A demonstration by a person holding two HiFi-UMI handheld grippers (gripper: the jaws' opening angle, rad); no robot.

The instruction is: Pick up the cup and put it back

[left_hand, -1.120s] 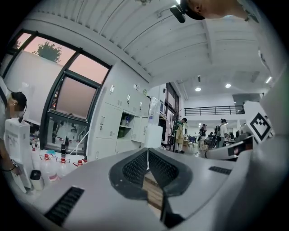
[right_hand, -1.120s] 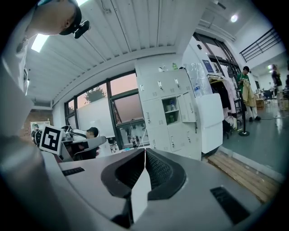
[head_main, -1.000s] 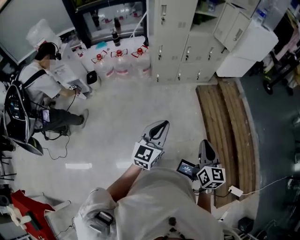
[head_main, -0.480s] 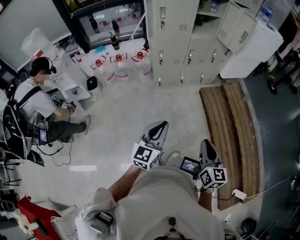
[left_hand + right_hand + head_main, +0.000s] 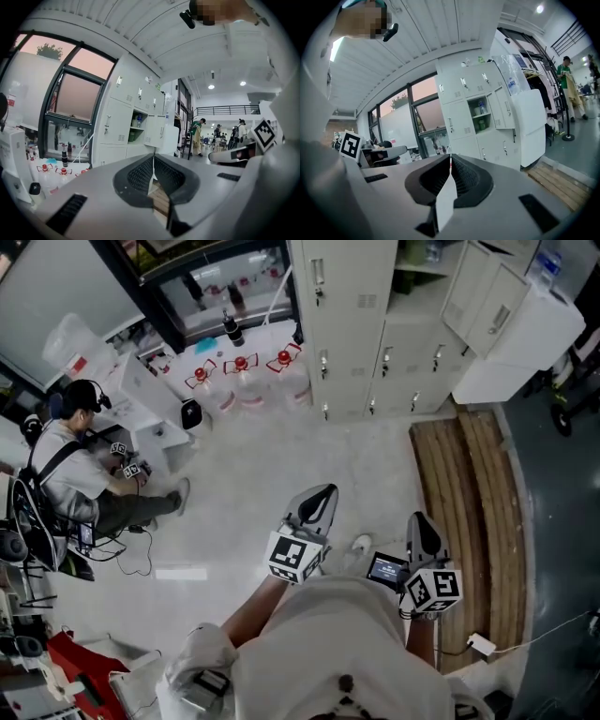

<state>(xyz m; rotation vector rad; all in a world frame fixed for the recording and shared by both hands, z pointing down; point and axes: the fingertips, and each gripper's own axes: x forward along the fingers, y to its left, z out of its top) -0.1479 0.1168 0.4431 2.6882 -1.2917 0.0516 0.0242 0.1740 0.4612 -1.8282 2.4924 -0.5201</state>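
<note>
Where the grippers stand: left gripper (image 5: pixel 322 493) and right gripper (image 5: pixel 417 524) are held side by side over the pale floor (image 5: pixel 253 474), both pointing towards the lockers (image 5: pixel 352 324).
Left jaws: pressed together, nothing between them in the left gripper view (image 5: pixel 152 171).
Right jaws: pressed together as well, nothing between them in the right gripper view (image 5: pixel 450 173).
Cup: cannot be made out in any view.
Ahead: grey lockers, with water jugs (image 5: pixel 241 381) standing on the floor just left of their foot.
Right side: wooden planks (image 5: pixel 469 521) lie on the floor just beside the right gripper; a white cabinet (image 5: pixel 520 334) stands beyond them.
Left side: a seated person (image 5: pixel 80 456) bends over a low white table (image 5: pixel 155 423), well apart from both grippers.
Below: the wearer's shoe (image 5: pixel 356 547) shows between the two grippers.
</note>
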